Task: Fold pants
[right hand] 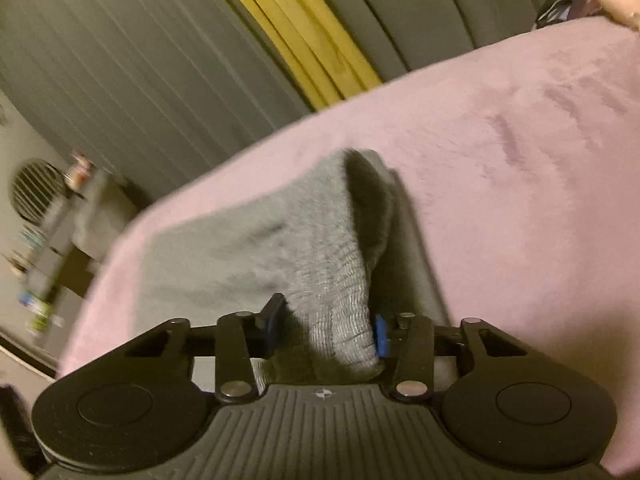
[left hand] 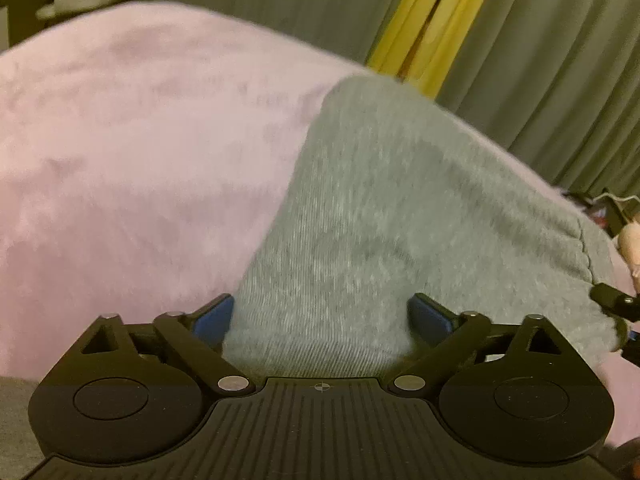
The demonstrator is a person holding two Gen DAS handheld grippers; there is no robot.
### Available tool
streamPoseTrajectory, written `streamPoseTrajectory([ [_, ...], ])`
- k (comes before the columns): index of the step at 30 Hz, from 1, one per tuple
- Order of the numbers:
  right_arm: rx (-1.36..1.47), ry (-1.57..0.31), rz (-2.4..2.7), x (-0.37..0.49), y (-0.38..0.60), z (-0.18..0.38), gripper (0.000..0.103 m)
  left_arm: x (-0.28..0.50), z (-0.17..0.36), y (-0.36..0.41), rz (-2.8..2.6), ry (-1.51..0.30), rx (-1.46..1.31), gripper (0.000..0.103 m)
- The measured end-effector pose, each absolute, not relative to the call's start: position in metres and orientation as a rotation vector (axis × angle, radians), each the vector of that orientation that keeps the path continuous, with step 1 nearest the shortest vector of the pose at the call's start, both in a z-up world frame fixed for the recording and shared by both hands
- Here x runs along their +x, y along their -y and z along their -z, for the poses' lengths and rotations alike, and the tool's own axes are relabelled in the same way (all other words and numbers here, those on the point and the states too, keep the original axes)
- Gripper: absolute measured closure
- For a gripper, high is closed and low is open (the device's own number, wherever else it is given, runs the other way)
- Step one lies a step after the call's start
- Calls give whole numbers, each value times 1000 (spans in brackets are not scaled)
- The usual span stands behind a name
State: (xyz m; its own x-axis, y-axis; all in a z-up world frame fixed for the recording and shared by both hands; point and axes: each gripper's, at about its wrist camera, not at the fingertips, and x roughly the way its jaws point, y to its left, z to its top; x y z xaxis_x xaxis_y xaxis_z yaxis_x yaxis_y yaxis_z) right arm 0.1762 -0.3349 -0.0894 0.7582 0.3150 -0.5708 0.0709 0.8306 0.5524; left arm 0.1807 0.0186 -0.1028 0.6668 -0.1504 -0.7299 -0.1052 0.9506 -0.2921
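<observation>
**Grey pants on pink blanket, ribbed hem between right jaws**

Grey pleated curtains (left hand: 560,80) with a yellow strip (left hand: 432,20) close off the background in both views. In front of them a pink blanket (left hand: 120,140) covers the work surface.

Pants (left hand: 380,220): grey knit fabric, lying on the blanket. In the left wrist view they run from the near edge up and to the right, flat, with a stitched seam near the right border.

Left gripper (left hand: 320,316): jaws wide apart. Both blue pads (left hand: 214,318) are over the near edge of the pants, with fabric lying between them. No pad presses on the cloth; nothing is gripped.

Right gripper (right hand: 324,328): jaws partly closed. A raised ribbed hem (right hand: 344,312) of the pants stands between them. The right-hand blue pad (right hand: 381,336) touches the hem; the left-hand pad stands off from it with a dark gap. The grip is not complete. Beyond the hem the fabric rises into a dark fold, then lies flat on the blanket.

A cluttered shelf (right hand: 52,248), blurred, stands at the left border of the right wrist view.
</observation>
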Motion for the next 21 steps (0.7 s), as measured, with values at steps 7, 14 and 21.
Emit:
streamPoseTrajectory([
  [7, 472, -766, -60, 173, 331, 87, 55, 177, 96, -42, -22, -772, -444, 11],
  [14, 543, -862, -86, 198, 341, 102, 14, 201, 107, -47, 63, -873, -508, 10],
  [21, 697, -930, -200, 242, 362, 129, 6, 247, 121, -50, 187, -928, -547, 6],
])
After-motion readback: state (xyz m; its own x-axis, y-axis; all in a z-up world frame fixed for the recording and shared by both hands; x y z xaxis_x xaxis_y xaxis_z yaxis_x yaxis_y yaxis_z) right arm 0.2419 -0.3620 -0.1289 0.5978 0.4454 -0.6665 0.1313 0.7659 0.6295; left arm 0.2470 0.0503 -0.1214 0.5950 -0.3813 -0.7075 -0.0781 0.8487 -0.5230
